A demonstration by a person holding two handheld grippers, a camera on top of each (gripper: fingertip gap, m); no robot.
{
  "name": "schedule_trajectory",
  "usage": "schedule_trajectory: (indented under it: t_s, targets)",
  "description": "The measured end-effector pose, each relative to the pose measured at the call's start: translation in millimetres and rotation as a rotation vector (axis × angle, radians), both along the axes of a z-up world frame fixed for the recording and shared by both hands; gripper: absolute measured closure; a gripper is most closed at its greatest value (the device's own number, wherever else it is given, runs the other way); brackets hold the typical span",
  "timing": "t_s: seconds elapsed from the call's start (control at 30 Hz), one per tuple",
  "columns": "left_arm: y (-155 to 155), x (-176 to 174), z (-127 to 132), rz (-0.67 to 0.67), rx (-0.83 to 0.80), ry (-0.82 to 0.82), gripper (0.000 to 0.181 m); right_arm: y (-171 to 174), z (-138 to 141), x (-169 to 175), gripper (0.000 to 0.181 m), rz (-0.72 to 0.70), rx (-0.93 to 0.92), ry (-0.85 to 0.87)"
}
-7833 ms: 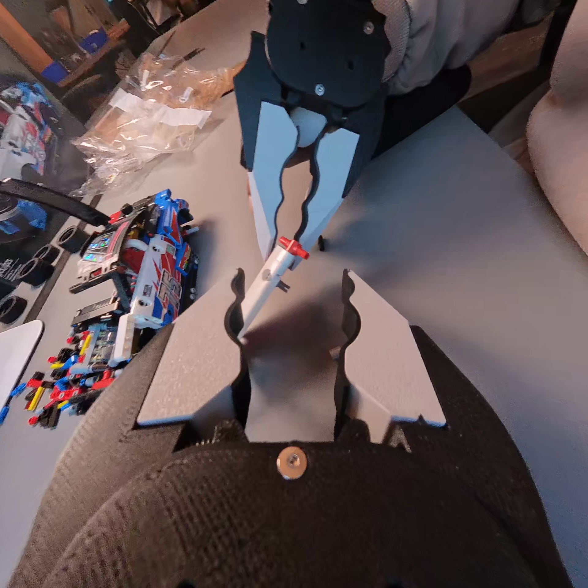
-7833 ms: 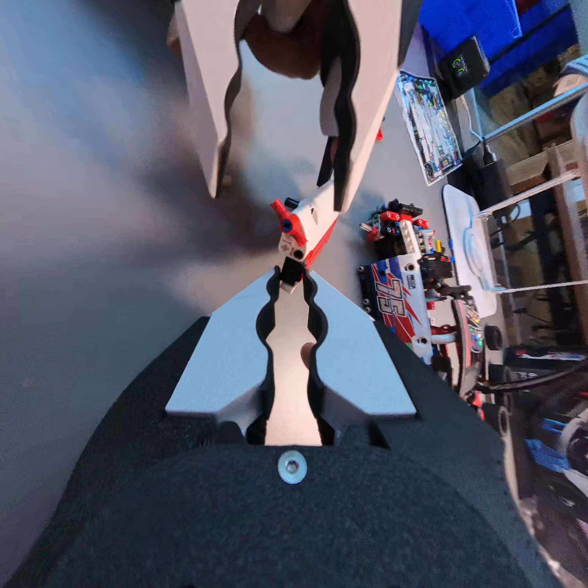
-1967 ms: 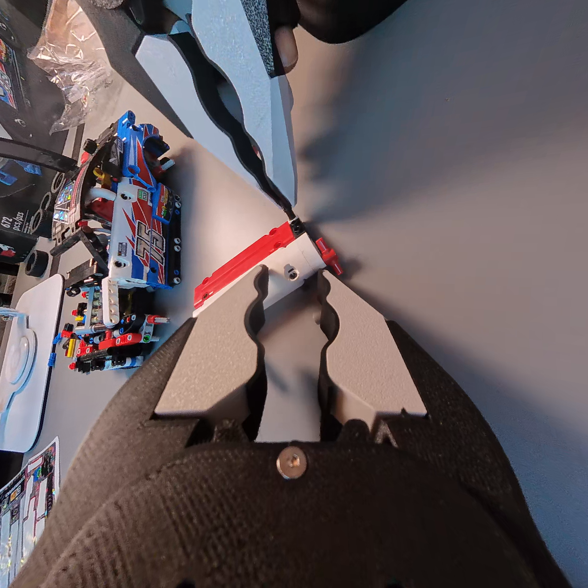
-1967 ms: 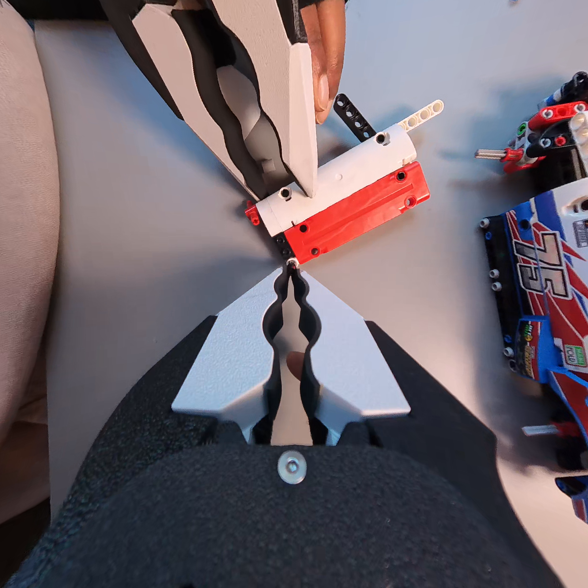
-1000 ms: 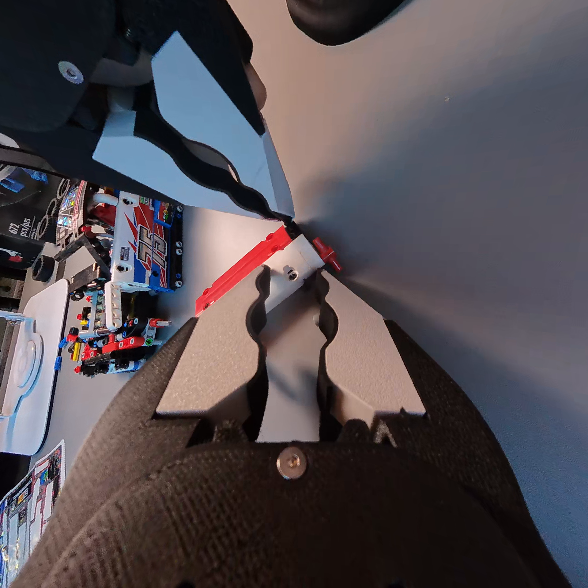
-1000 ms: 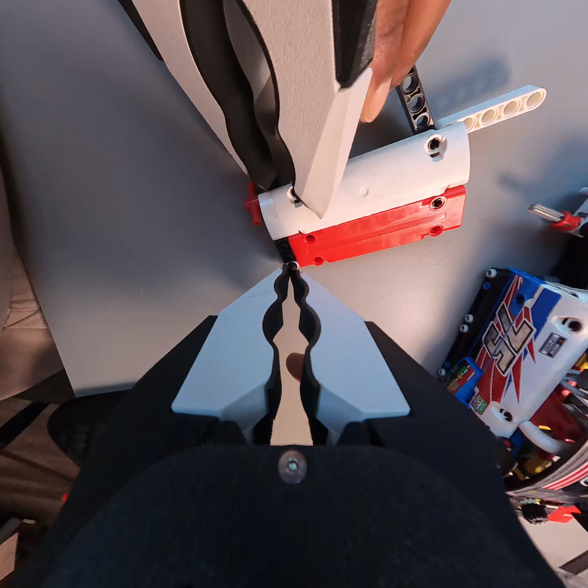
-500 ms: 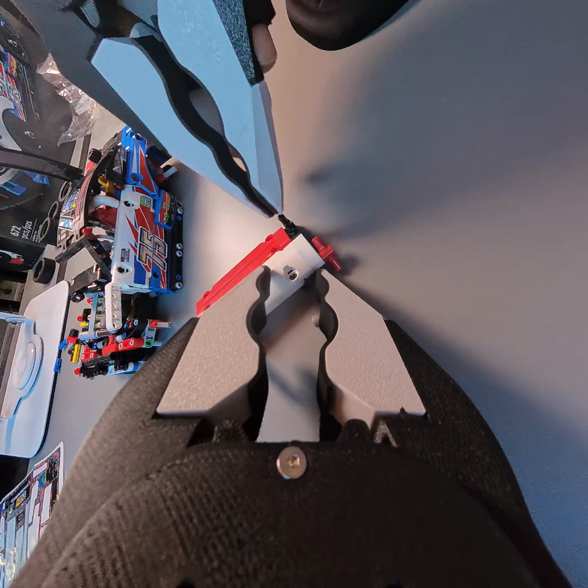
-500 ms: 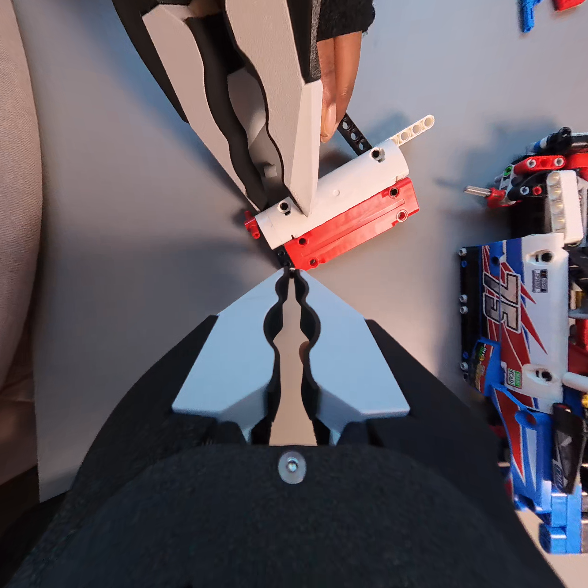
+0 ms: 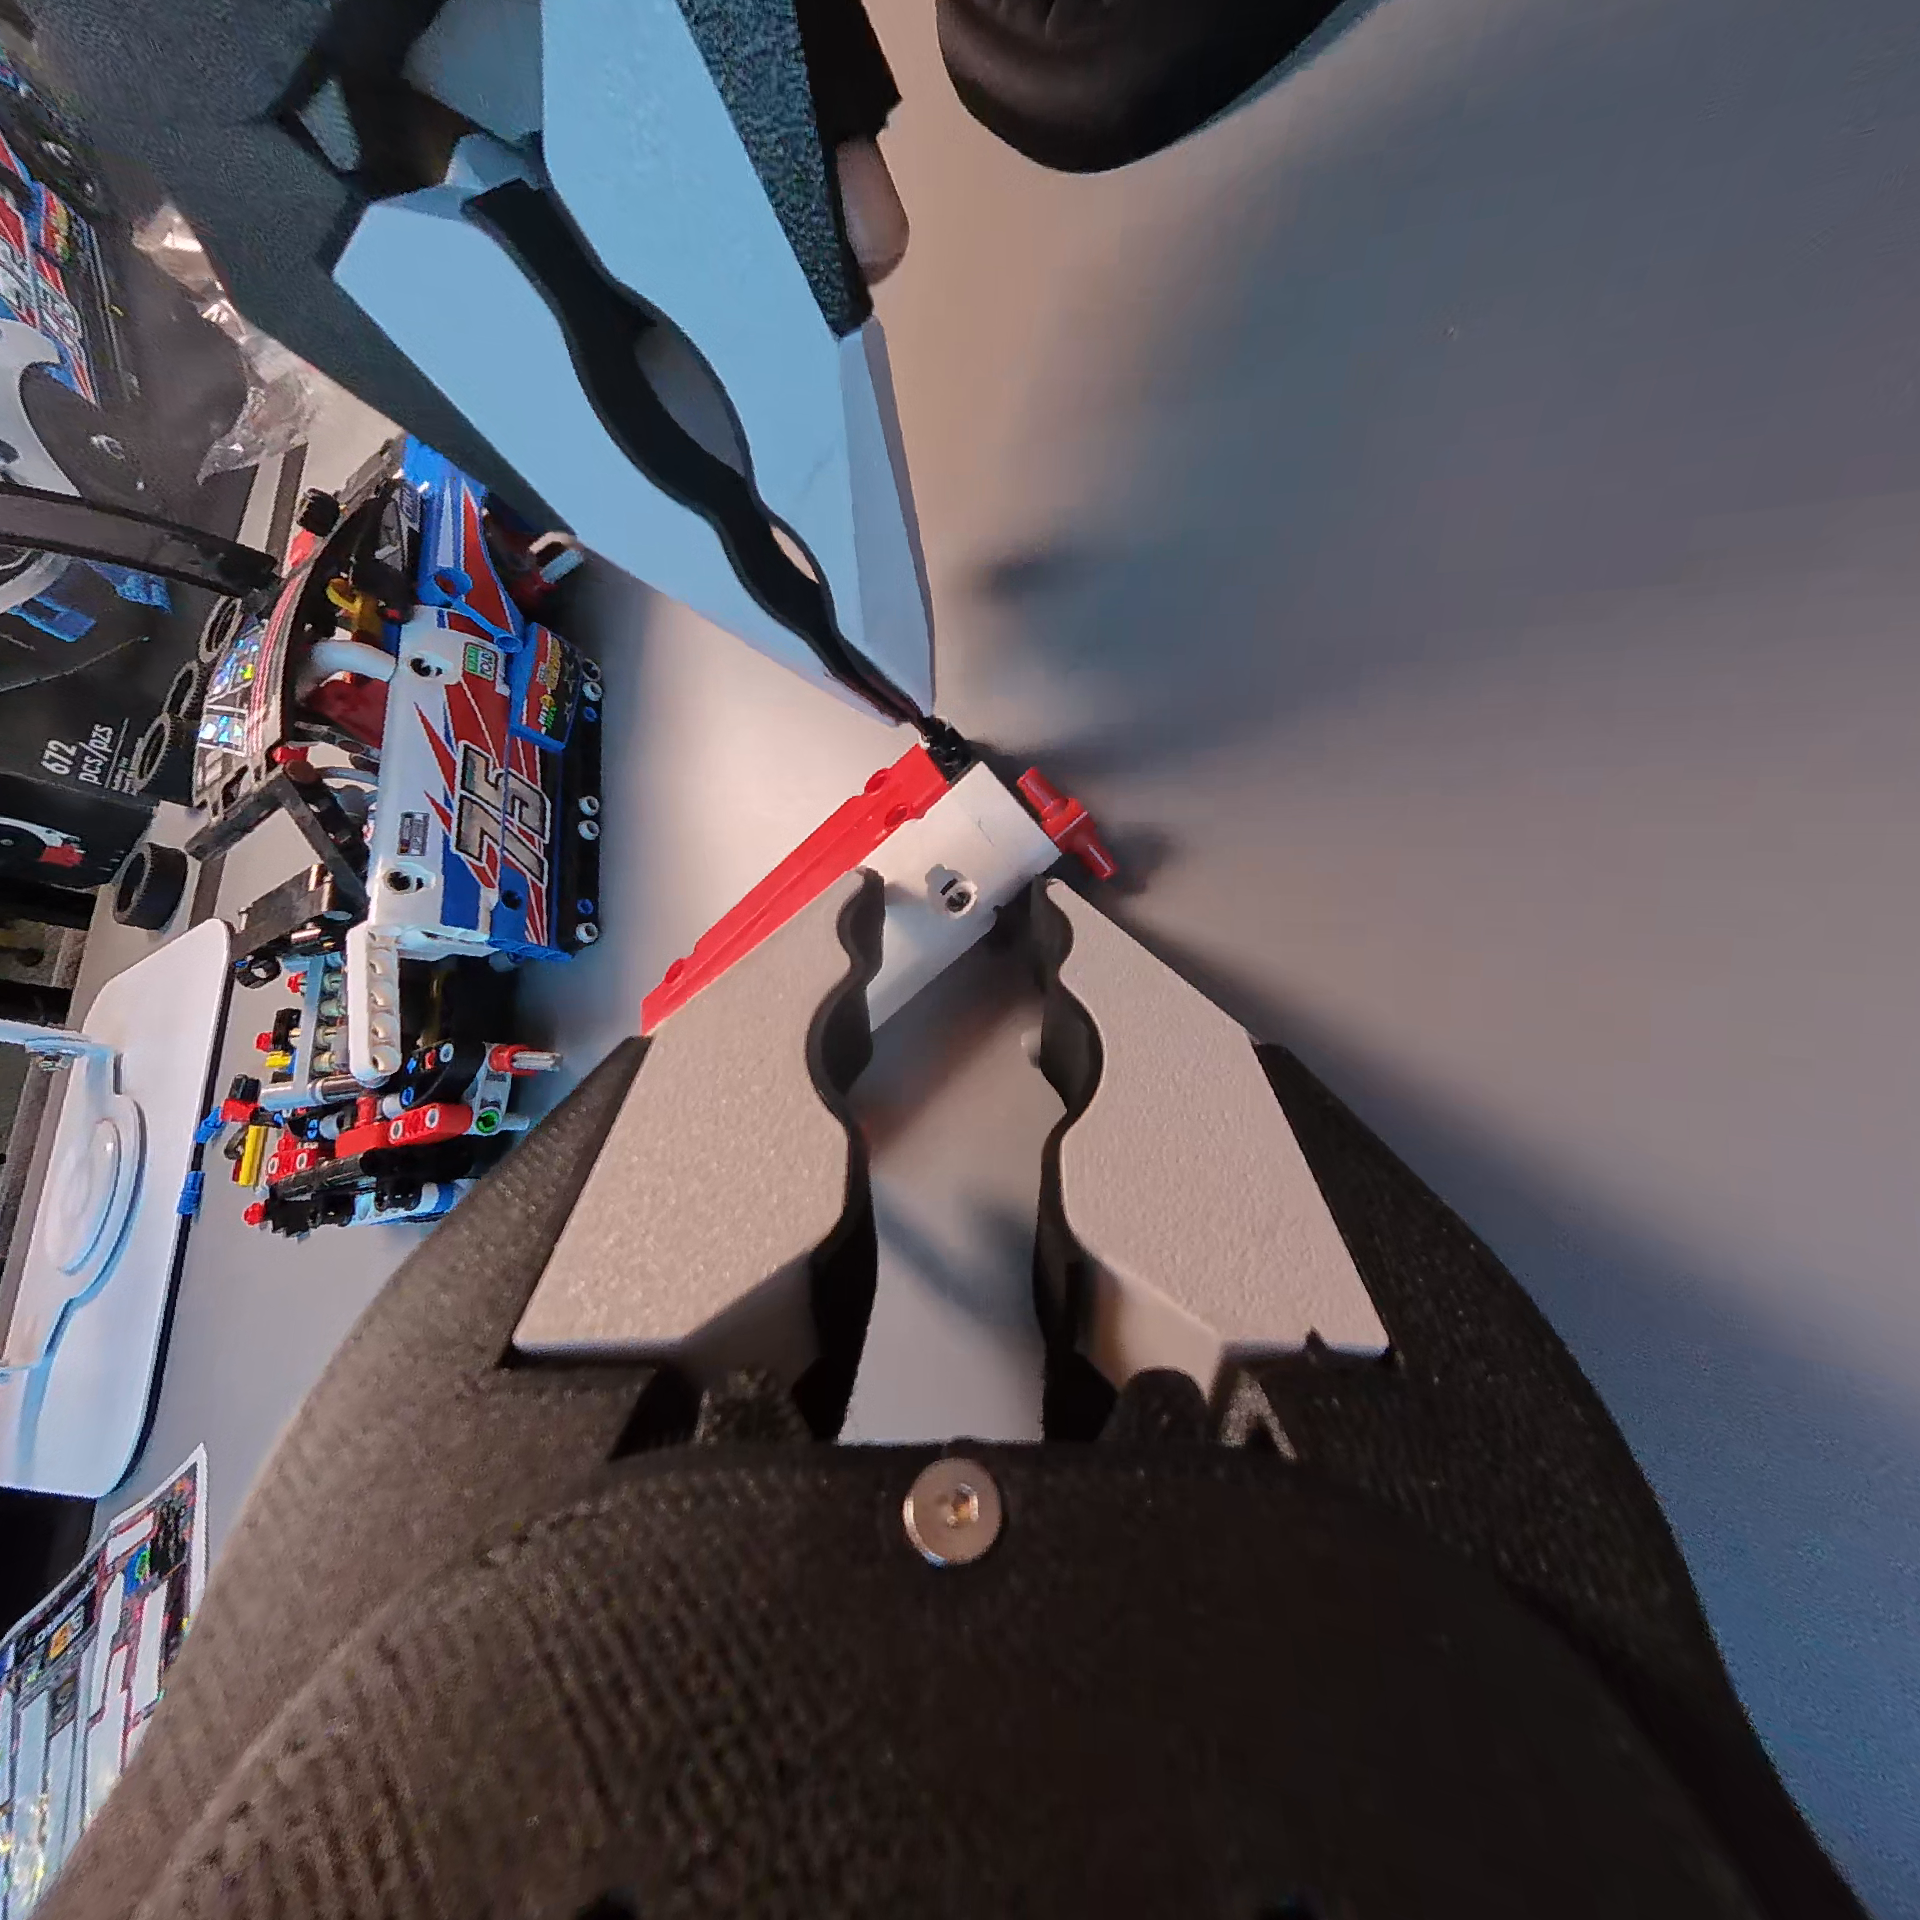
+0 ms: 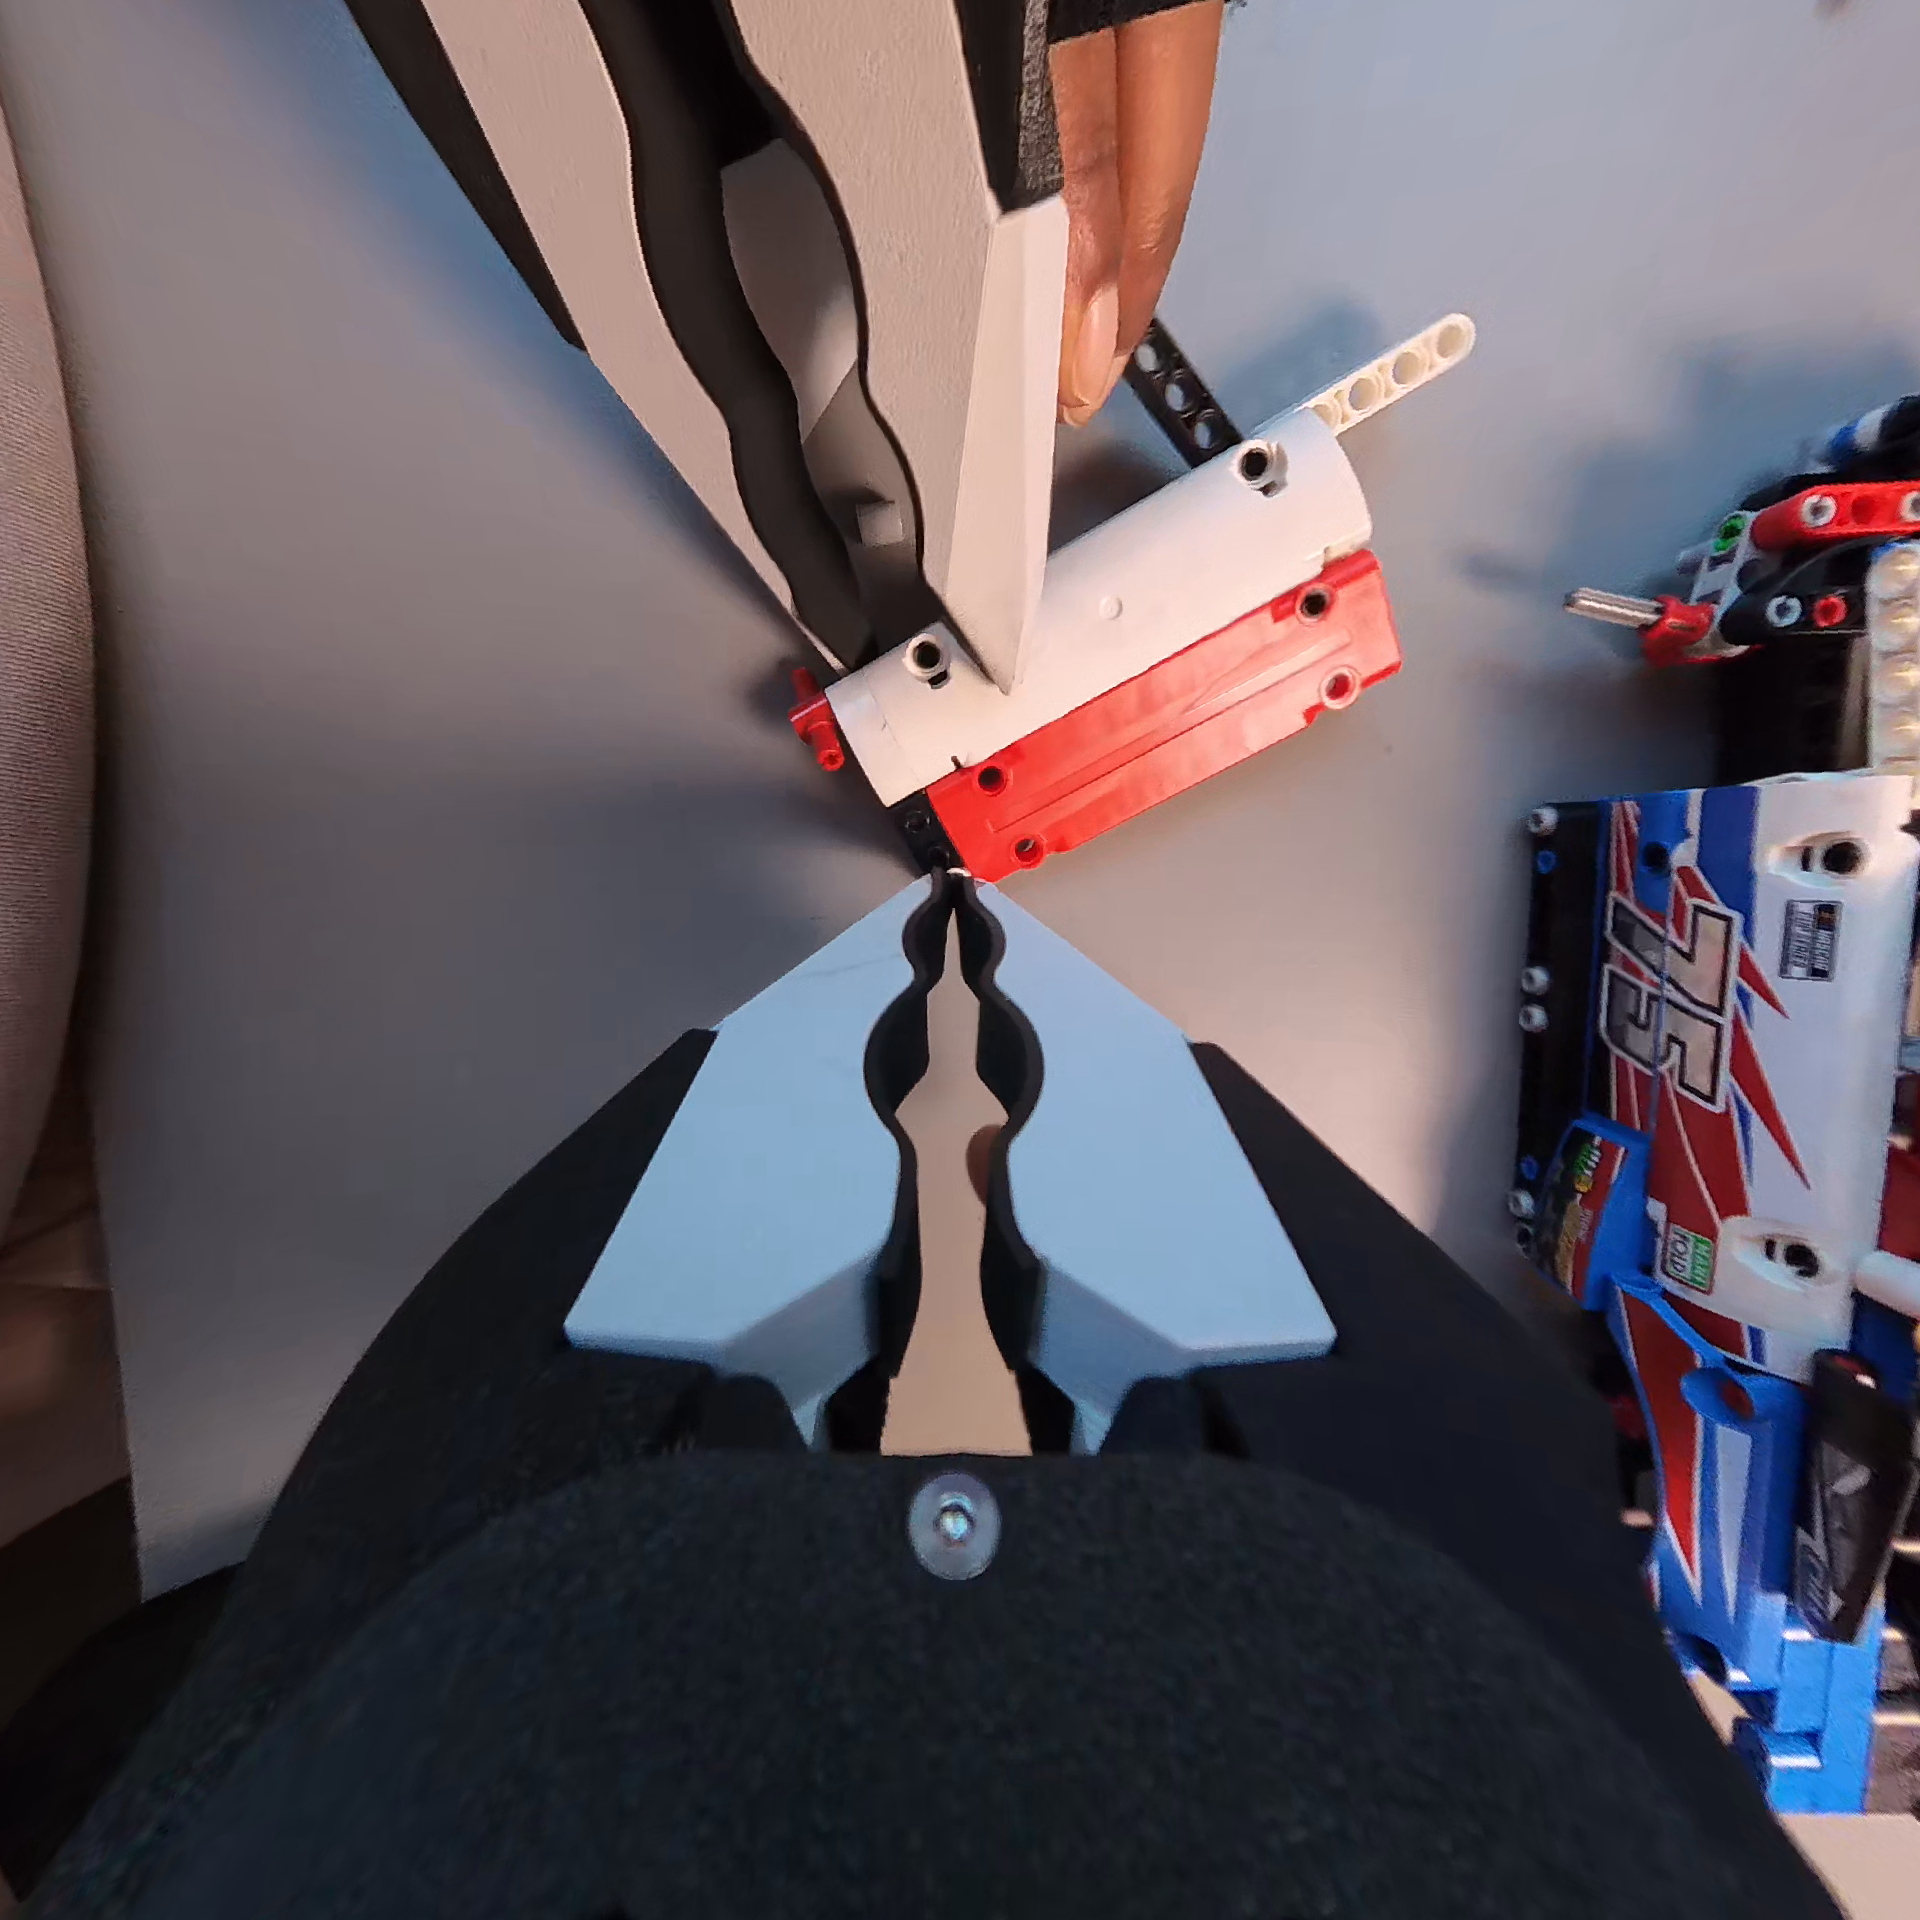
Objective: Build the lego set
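A sub-assembly of a white panel (image 10: 1143, 561) joined to a red panel (image 10: 1164, 727) lies low over the grey table, with a red pin (image 10: 810, 722) at its near end. My left gripper (image 9: 951, 899) is shut on the white panel (image 9: 987, 831) near that end; it also shows from above in the right wrist view (image 10: 935, 665). My right gripper (image 10: 951, 883) is shut, its tips against the black beam end (image 10: 925, 831) beside the red panel. In the left wrist view it (image 9: 920, 717) comes in from the upper left onto that black end (image 9: 945, 743).
A blue, white and red lego car (image 9: 478, 790) stands to the left, also in the right wrist view (image 10: 1714, 1091). Loose parts (image 9: 364, 1143), a white tray (image 9: 114, 1195), a booklet (image 9: 94, 1662) and black tyres (image 9: 156, 883) lie beyond. A beige cushion (image 10: 42, 727) borders the table edge. Less than 4 cm separates the two grippers' tips.
The right gripper's tips, a little off the black end half a second ago, now touch it again. The left gripper still holds the white panel in the same place.
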State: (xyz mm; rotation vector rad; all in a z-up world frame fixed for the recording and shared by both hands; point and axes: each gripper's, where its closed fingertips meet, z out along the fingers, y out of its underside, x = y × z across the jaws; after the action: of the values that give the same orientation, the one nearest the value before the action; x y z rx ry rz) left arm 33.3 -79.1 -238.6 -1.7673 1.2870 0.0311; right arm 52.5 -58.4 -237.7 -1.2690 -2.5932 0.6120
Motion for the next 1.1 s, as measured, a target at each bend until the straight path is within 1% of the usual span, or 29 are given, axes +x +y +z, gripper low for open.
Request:
schedule_trajectory:
  t_s: [0.03, 0.07, 0.1, 0.13, 0.17, 0.23, 0.3, 0.4, 0.57, 0.73, 0.83, 0.93, 1.1]
  targets:
    - [0, 0, 0, -0.006, 0.006, -0.001, 0.155, 1, 2, -1, 0.181, 0.004, -0.003, 0.043]
    - [0, -1, 0, -0.015, 0.009, -0.006, 0.155, 0, 3, 0, 0.166, 0.014, -0.015, 0.077]
    - [0, -1, 1, -0.027, 0.013, -0.012, 0.155, -1, 2, 1, 0.158, 0.024, -0.021, 0.103]
    - [0, -1, 1, -0.042, 0.017, -0.018, 0.156, -2, 0, 0, 0.156, 0.037, -0.008, 0.134]
    - [1, -1, 1, -0.054, 0.019, -0.024, 0.156, -1, -2, -2, 0.158, 0.045, 0.018, 0.169]
    - [2, -2, 1, -0.074, 0.020, -0.029, 0.156, -1, -5, -5, 0.172, 0.045, 0.048, 0.217]
    - [3, -4, 1, -0.083, 0.029, -0.027, 0.156, 0, -5, -5, 0.175, 0.045, 0.042, 0.230]
    - [4, -3, 1, -0.094, 0.038, -0.028, 0.157, 0, -4, -2, 0.176, -0.043, -0.045, 0.210]
    - [4, -2, 1, -0.106, 0.062, -0.009, 0.158, 2, -4, 2, 0.179, -0.204, -0.250, 0.197]
    - [5, 1, 1, -0.128, 0.059, -0.017, 0.158, 1, -4, 6, 0.179, -0.234, -0.245, 0.191]
    - [5, 3, 1, -0.138, 0.056, -0.021, 0.158, 3, -4, 8, 0.179, -0.280, -0.310, 0.144]
    - [6, 3, 1, -0.139, 0.057, -0.022, 0.159, 3, -4, 9, 0.179, -0.303, -0.350, 0.135]
    - [6, 3, 2, -0.132, 0.048, -0.031, 0.157, 3, -4, 8, 0.180, -0.299, -0.270, 0.158]
